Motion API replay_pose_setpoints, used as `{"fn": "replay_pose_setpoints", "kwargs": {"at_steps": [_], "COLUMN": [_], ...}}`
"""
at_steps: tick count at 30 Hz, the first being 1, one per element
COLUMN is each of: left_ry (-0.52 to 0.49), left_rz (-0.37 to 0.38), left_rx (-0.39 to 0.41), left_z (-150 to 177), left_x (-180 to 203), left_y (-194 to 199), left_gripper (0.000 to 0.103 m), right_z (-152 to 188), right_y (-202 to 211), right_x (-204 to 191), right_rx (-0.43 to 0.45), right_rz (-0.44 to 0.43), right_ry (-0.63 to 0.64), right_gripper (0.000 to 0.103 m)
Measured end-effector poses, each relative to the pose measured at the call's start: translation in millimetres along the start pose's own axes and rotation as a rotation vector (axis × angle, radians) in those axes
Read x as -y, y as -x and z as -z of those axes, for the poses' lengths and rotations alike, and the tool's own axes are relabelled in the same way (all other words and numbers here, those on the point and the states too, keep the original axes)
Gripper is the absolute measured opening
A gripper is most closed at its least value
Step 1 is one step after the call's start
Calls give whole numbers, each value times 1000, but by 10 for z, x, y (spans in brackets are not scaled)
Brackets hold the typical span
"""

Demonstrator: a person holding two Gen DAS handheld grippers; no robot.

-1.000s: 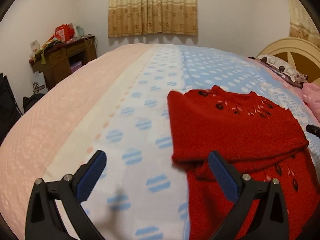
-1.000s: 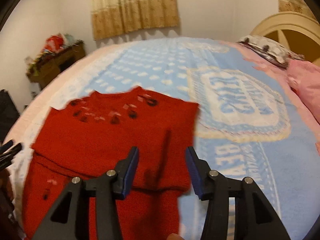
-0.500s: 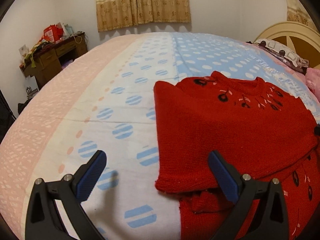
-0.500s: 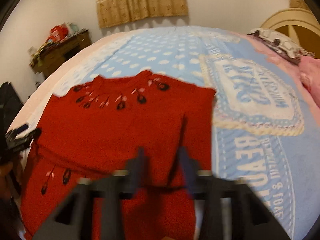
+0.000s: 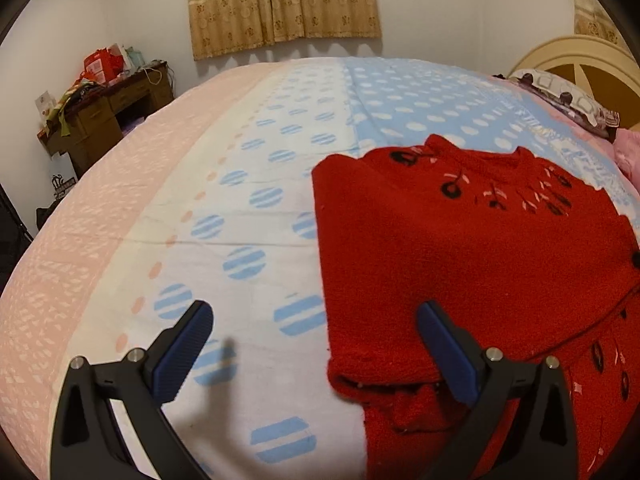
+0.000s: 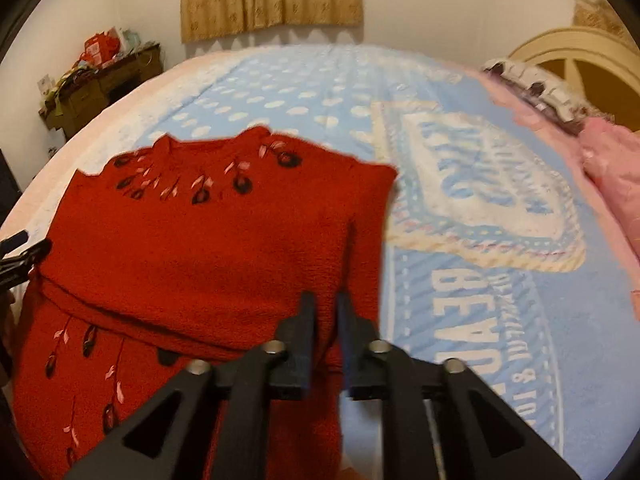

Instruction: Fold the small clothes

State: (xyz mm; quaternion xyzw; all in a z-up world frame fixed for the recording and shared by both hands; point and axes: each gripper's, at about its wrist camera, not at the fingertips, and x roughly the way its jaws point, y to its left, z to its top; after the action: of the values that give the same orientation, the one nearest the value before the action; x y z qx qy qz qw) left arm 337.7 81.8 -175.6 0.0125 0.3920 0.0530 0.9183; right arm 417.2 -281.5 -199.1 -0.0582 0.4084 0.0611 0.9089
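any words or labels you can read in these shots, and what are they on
"BEVA…": large white letters on the blue bedspread, cut off by the view's edge.
Emblem text on the bedspread: white and blue lettering, too blurred to read.
Smaller line beside the large letters: only "&" is clear.
Red box on the desk: markings too small to read.
Red sweater: embroidered motifs only, no text.

Fuzzy knit red sweater [image 5: 460,248]
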Motion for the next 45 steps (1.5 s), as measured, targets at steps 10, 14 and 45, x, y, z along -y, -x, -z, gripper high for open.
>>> {"fn": "replay_pose_setpoints", "kwargs": {"at_steps": [10,14,45], "left_ry": [28,9,12], "left_rz": [-54,-52,68], "left_rx": [-2,-33,55], "left_z": [-133,-114,568], "left_x": [-138,-104,-76], "left_y": [-149,-207,1008], "left_gripper": [103,103,103], "right_z": [-253,-216,590], "right_y": [171,-324,950], "right_x": [-255,-131,-240], "right_rx": [91,-62,97], "right_rz": [-152,-148,-179], "right_ry": [35,-44,-68], "right_gripper": [73,73,73]}}
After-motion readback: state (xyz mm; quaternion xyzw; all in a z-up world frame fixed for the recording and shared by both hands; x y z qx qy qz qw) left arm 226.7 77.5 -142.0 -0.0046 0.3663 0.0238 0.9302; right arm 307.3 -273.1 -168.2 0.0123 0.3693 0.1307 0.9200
